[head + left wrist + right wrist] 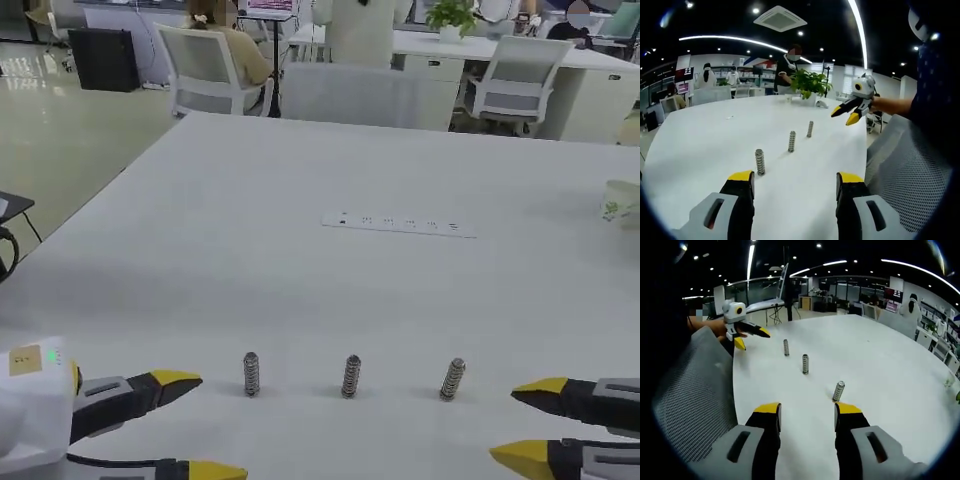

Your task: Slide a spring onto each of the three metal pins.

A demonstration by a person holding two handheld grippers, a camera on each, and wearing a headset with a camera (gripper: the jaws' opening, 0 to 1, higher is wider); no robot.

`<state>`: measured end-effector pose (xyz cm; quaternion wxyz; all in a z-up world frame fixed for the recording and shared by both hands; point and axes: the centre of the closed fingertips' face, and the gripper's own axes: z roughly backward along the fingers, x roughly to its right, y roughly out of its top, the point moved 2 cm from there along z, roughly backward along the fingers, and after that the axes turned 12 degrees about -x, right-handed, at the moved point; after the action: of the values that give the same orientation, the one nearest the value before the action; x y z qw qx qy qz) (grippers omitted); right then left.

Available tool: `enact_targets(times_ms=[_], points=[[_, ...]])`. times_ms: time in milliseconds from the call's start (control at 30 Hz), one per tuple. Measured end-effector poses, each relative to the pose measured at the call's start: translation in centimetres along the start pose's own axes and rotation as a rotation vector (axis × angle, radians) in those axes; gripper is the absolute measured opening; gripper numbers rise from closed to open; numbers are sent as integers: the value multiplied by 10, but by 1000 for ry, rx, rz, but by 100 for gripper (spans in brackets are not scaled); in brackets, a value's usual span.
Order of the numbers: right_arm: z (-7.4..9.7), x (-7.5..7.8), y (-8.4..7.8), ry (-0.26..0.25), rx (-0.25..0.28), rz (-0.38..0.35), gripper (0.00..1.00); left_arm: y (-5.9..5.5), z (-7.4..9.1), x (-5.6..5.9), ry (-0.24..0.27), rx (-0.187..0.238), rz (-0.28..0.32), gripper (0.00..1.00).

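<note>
Metal springs (351, 376) standing in row, seemingly on pins; I'm holding left gripper (212, 425), right gripper (510, 424) open, empty, aside to avoid toppling.

No legible text appears on the workbench (250, 270). Markings on the power strip (398, 224) and paper cup (622, 203) are too small to read.

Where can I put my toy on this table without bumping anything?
Biggest bare patch: the table between the power strip and the row of three springs. Beyond the strip it is bare too, up to the far edge. Crowded: the near edge, where the springs stand between the left hand-held gripper and right hand-held gripper; a cup sits far right.
</note>
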<state>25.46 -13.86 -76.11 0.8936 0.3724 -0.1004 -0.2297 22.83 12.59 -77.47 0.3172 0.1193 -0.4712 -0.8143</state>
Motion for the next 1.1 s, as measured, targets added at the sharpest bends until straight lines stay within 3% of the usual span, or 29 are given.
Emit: enact_targets(times_ms=[633, 800, 1100], points=[[-8, 8, -5, -44, 77, -12, 76, -3, 1, -6, 13, 10, 27, 67], [-10, 8, 4, -62, 134, 2, 85, -3, 1, -8, 20, 16, 29, 69], [-14, 8, 4, -67, 160, -4, 93, -3, 1, -11, 24, 24, 37, 77]])
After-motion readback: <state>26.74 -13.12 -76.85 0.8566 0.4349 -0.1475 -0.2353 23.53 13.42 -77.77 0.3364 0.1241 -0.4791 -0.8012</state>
